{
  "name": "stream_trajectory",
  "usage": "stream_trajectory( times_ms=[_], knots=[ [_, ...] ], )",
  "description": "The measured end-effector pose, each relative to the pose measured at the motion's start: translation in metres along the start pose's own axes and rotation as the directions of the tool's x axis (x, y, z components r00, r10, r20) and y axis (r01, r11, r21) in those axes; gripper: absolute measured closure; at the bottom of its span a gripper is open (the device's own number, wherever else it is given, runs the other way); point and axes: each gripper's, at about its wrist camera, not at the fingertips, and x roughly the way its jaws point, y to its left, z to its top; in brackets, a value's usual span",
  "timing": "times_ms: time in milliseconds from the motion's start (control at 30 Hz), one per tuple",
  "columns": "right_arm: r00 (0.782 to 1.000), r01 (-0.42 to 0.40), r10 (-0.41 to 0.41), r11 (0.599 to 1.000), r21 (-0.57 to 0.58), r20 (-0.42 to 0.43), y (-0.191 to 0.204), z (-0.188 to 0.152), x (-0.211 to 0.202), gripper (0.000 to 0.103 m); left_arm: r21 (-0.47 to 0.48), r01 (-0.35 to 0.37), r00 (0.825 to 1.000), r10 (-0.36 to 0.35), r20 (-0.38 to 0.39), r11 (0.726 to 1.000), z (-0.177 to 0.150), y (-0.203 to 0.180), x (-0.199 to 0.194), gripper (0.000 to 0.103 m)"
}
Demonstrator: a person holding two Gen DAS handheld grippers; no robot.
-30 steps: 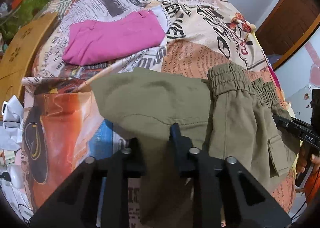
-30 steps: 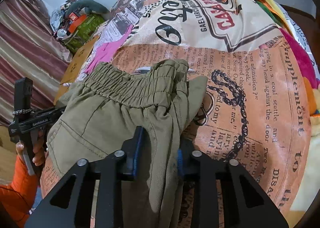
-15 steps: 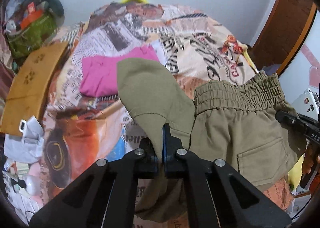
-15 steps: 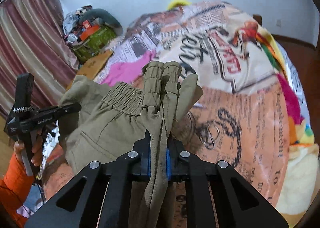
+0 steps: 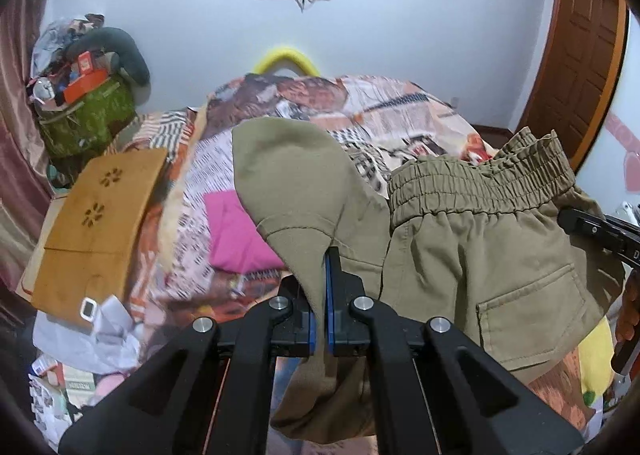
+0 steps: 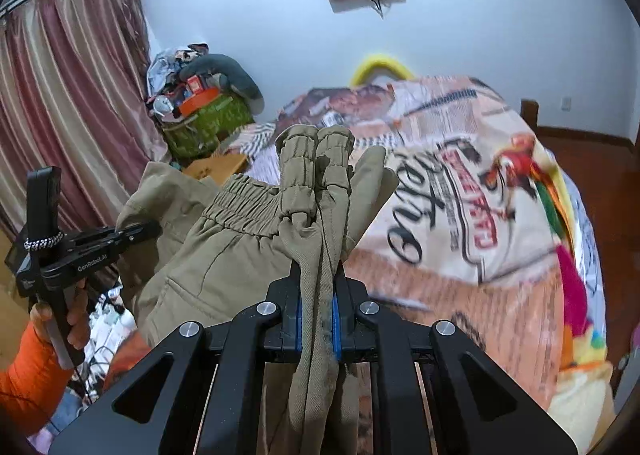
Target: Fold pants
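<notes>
The olive-green pants [image 5: 472,255] hang in the air above the bed, held by both grippers. My left gripper [image 5: 320,287] is shut on a flat fold of the pants' cloth, which sticks up past the fingers. My right gripper [image 6: 318,295] is shut on the bunched elastic waistband [image 6: 316,175] of the pants [image 6: 224,255]. The waistband and a back pocket [image 5: 532,315] face the left wrist view. The right gripper's tip [image 5: 588,227] shows at that view's right edge, and the left gripper [image 6: 132,233] shows at the left of the right wrist view.
A bed with a newspaper-print cover [image 6: 460,215] lies below. Folded pink clothing [image 5: 236,231] rests on it. A brown wooden board [image 5: 100,223], a green bag piled with items [image 5: 88,115], curtains [image 6: 60,115] and floor clutter are at the left. A wooden door [image 5: 580,75] is at the right.
Both grippers shut on the pants and lifted them off the bed. The views tilted up, so the wall and the screen on it now show.
</notes>
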Motion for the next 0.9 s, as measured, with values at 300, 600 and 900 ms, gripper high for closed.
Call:
stream_trajectory(
  times_ms=[300, 600, 900],
  knots=[
    [1.000, -0.003, 0.004, 0.999, -0.049, 0.013, 0.022, 0.032, 0.042, 0.094, -0.022, -0.072, 0.997, 0.073, 0.037, 0.997, 0.026, 0.039, 0.021, 0.100],
    [1.000, -0.022, 0.022, 0.996, -0.083, 0.005, 0.036, 0.059, 0.107, 0.094, -0.086, -0.128, 0.991, 0.130, 0.011, 0.988, 0.042, 0.091, 0.072, 0.100],
    [0.999, -0.038, 0.036, 0.995, -0.089, -0.027, 0.035, 0.071, 0.181, 0.094, -0.117, -0.191, 0.981, 0.187, -0.044, 0.975, 0.056, 0.133, 0.141, 0.100]
  ],
)
